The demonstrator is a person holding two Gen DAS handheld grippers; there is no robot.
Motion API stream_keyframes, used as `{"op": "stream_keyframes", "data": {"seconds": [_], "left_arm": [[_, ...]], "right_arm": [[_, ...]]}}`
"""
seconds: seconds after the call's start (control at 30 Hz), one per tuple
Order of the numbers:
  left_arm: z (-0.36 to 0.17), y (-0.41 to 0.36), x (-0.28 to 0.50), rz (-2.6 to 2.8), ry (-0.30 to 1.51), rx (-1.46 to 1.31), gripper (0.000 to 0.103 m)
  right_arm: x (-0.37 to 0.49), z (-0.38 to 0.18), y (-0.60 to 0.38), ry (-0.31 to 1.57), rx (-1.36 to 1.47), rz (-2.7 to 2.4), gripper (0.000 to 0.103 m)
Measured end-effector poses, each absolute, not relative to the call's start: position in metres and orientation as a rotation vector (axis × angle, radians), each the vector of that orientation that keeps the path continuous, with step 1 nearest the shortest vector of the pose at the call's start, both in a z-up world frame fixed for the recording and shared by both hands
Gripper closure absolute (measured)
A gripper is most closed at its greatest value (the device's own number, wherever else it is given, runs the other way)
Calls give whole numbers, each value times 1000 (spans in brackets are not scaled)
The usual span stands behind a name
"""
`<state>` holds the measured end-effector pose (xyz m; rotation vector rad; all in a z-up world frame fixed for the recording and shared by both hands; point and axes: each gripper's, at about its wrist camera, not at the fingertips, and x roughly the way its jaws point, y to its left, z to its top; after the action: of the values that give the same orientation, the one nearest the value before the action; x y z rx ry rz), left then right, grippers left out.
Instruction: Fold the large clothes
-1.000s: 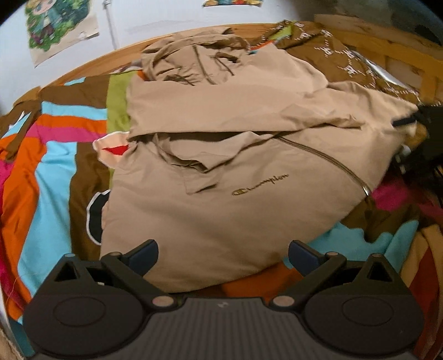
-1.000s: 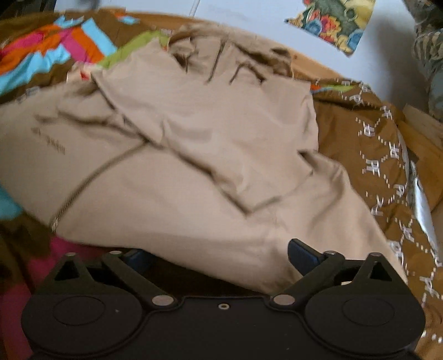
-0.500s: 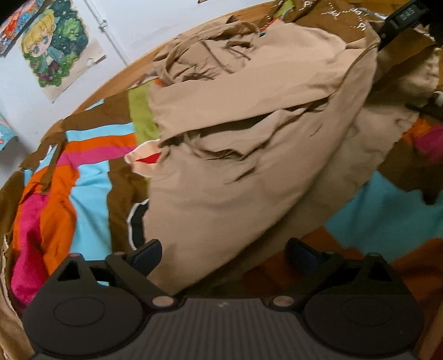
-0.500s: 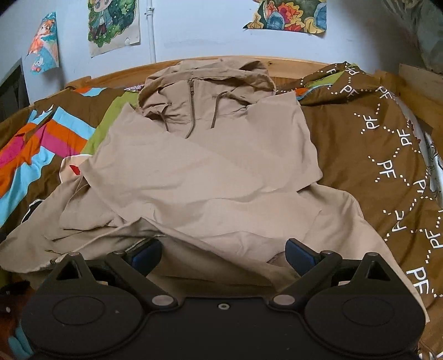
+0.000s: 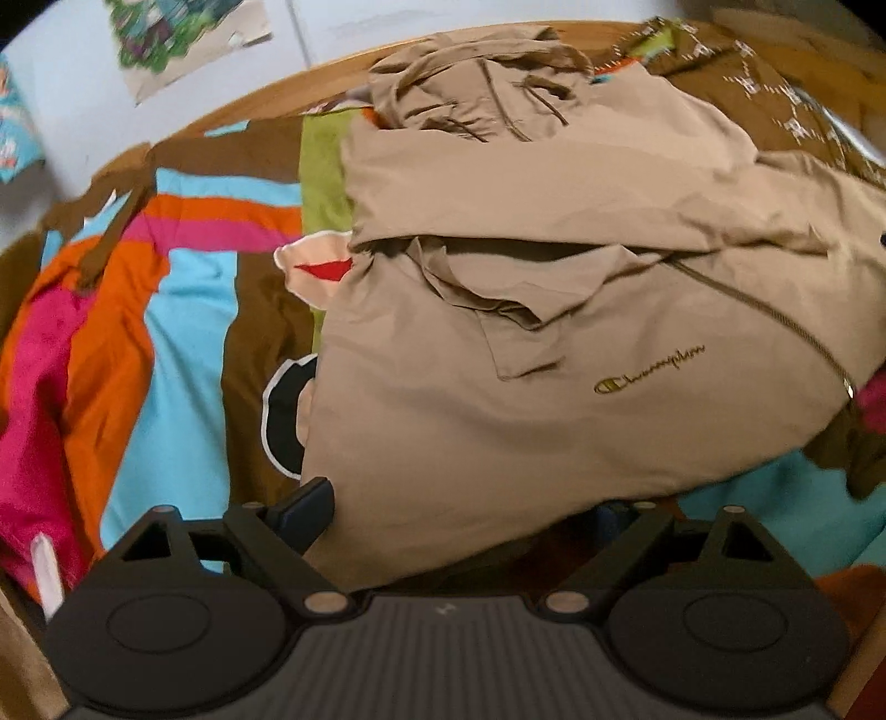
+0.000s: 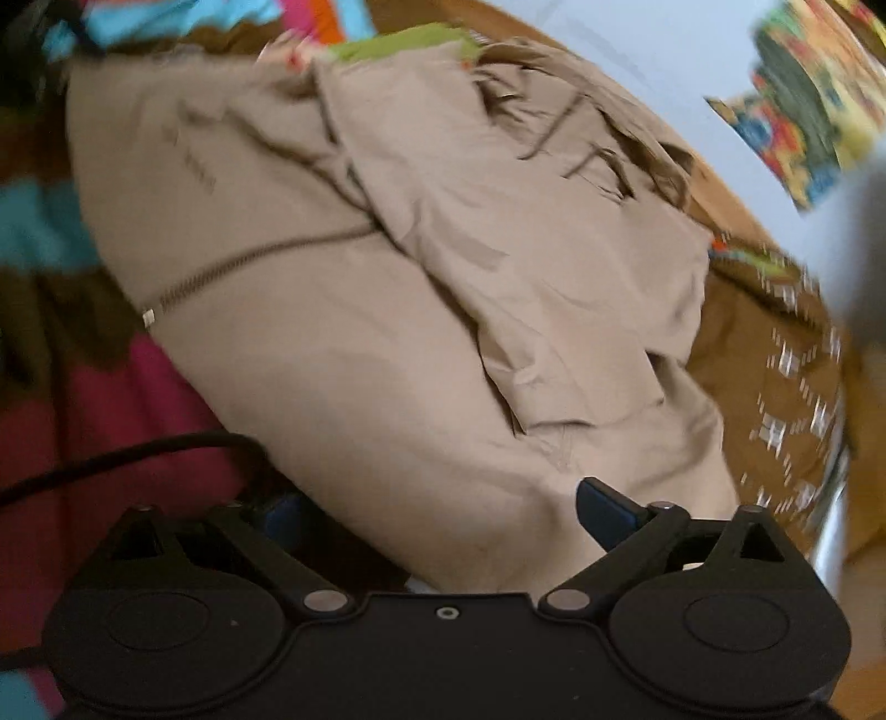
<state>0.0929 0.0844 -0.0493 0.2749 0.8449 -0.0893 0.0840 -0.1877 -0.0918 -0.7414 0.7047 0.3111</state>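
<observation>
A beige zip hoodie (image 5: 554, 399) with a gold chest logo lies on the bed, its hood (image 5: 476, 88) toward the wooden headboard and one sleeve folded across the chest. My left gripper (image 5: 459, 515) is open at the lower hem's left part, the cloth lying between its fingers and covering the right fingertip. In the blurred right wrist view the hoodie (image 6: 387, 332) shows with its zip running left. My right gripper (image 6: 443, 509) is open at the hem's right part, with cloth draped between the fingers.
A striped bedspread (image 5: 183, 343) in blue, orange, pink and brown lies under the hoodie. A brown patterned blanket (image 6: 775, 354) sits to its right. A black cable (image 6: 138, 454) crosses the pink area. Posters (image 5: 188, 39) hang on the white wall behind the headboard (image 5: 249, 105).
Half a second ago the hoodie's lower part was lifted and bunched. Now it lies spread flat with the logo showing. Both grippers have come back down to the hem.
</observation>
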Motion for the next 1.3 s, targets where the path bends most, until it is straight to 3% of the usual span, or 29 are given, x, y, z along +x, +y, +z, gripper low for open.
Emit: {"op": "stream_keyframes", "data": {"seconds": [0.13, 0.2, 0.27, 0.53, 0.73, 0.87, 0.93, 1.0, 1.1, 1.23, 1.27, 1.3], "left_arm": [[-49, 86, 91, -112, 847, 254, 10], [-47, 85, 89, -139, 837, 252, 10], [-44, 82, 85, -173, 823, 251, 9], [-52, 54, 71, -244, 769, 403, 5], [-67, 48, 76, -160, 769, 507, 12], [-63, 54, 82, -89, 728, 514, 36], [-59, 60, 84, -76, 711, 477, 57], [-53, 66, 84, -87, 692, 426, 89], [-41, 72, 83, -80, 645, 342, 96], [-27, 77, 85, -69, 597, 256, 99], [-24, 77, 85, -71, 586, 248, 100], [-23, 77, 86, -68, 578, 248, 100]], "right_arm": [[101, -91, -181, 661, -715, 297, 4], [111, -81, -183, 648, -648, 298, 18], [124, -62, -189, 653, -521, 295, 25], [170, -15, -204, 715, -189, 291, 30], [183, -10, -207, 728, -98, 289, 32], [183, -11, -212, 731, -67, 293, 33], [176, -15, -214, 730, -87, 306, 33], [159, -25, -215, 722, -168, 324, 32], [121, -56, -206, 690, -482, 341, 28], [82, -94, -201, 639, -782, 315, 30], [79, -96, -200, 612, -811, 296, 35], [78, -95, -199, 597, -826, 283, 51]]}}
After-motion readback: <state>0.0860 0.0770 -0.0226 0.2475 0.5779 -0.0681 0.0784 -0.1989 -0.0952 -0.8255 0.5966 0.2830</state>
